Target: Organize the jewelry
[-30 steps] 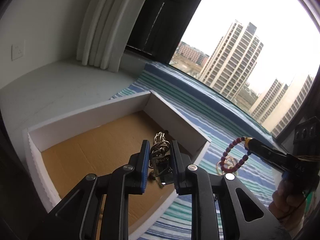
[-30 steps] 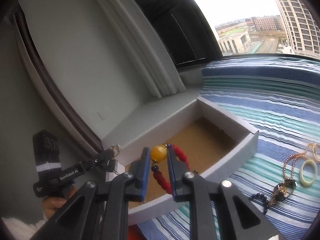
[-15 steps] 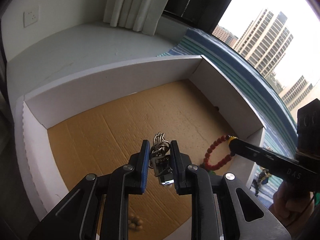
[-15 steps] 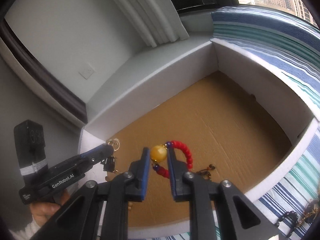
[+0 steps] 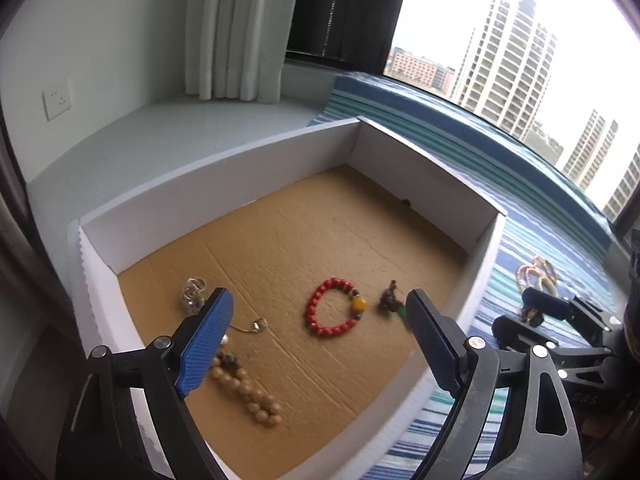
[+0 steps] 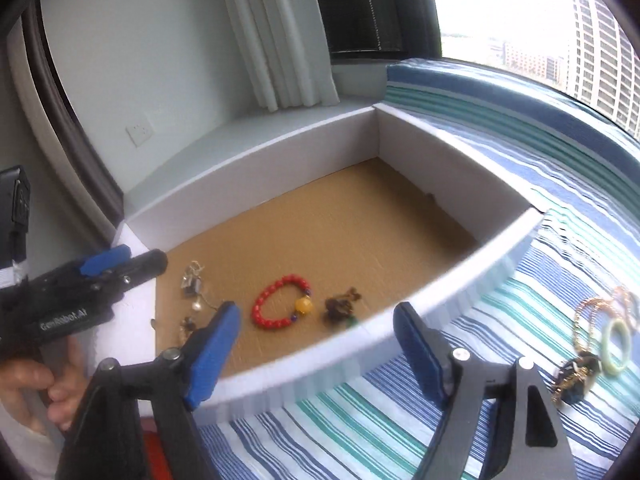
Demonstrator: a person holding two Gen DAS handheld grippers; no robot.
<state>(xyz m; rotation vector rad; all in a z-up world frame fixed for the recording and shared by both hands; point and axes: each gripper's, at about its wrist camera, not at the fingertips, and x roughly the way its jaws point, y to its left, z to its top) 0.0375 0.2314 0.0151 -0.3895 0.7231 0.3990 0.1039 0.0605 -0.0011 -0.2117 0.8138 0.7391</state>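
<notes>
A white box with a brown cardboard floor holds a red bead bracelet with a yellow bead, a silver chain piece, a tan bead string and a dark charm. My left gripper is open and empty above the box's near side. My right gripper is open and empty over the box's front wall. The red bracelet and silver piece also show in the right wrist view.
On the striped cloth right of the box lie a gold chain, a pale green ring and a dark pendant. A window and white curtain stand behind. A grey ledge runs left of the box.
Both grippers opened and dropped their pieces: the silver piece and the red bracelet now lie on the box floor. Both grippers have pulled back and up from the box.
</notes>
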